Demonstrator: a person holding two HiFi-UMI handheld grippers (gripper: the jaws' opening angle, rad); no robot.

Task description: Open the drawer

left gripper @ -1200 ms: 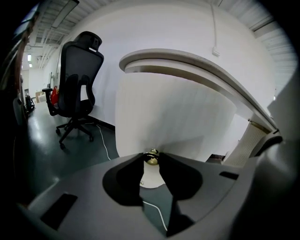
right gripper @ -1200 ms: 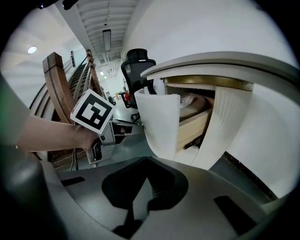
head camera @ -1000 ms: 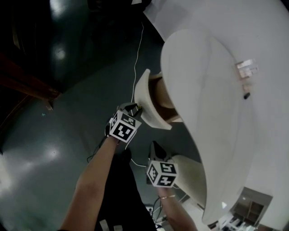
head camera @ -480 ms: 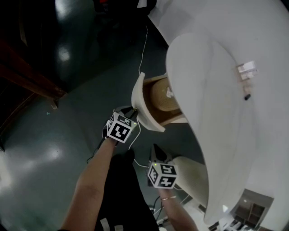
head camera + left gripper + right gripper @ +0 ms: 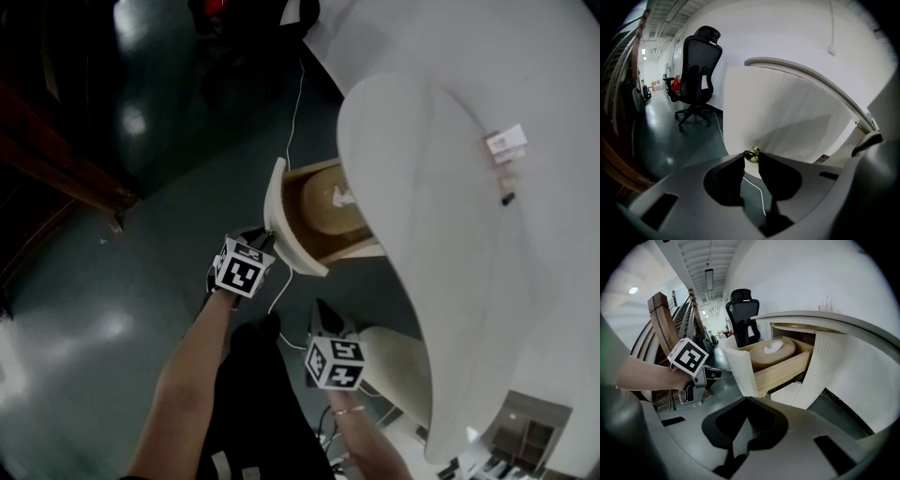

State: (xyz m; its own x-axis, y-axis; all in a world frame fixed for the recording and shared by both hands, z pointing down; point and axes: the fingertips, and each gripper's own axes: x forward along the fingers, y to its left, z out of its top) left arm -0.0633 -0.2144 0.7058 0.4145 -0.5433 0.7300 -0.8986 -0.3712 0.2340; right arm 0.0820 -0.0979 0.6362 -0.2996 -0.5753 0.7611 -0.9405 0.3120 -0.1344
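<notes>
The drawer (image 5: 286, 225) of a white curved desk (image 5: 422, 187) stands pulled out, its white curved front (image 5: 787, 112) facing me. Inside lies a round tan object (image 5: 772, 352) with a white scrap on top. My left gripper (image 5: 265, 240) is shut on the drawer's small brass knob (image 5: 751, 155), which sits pinched between the two jaw tips (image 5: 751, 159). In the right gripper view that left gripper (image 5: 691, 376) shows to the left of the drawer front (image 5: 740, 366). The right gripper (image 5: 324, 314) hangs lower, beside the desk base, shut with nothing in it (image 5: 747, 401).
A black office chair (image 5: 696, 70) stands on the dark floor beyond the desk. A white cable (image 5: 292, 103) trails across the floor. Small items (image 5: 506, 150) lie on the desktop. Dark wooden railing (image 5: 663, 319) rises at the left.
The drawer has slid further out, toward the left of the head view, and more of its inside shows. My left gripper moved left with the knob; the right one barely shifted.
</notes>
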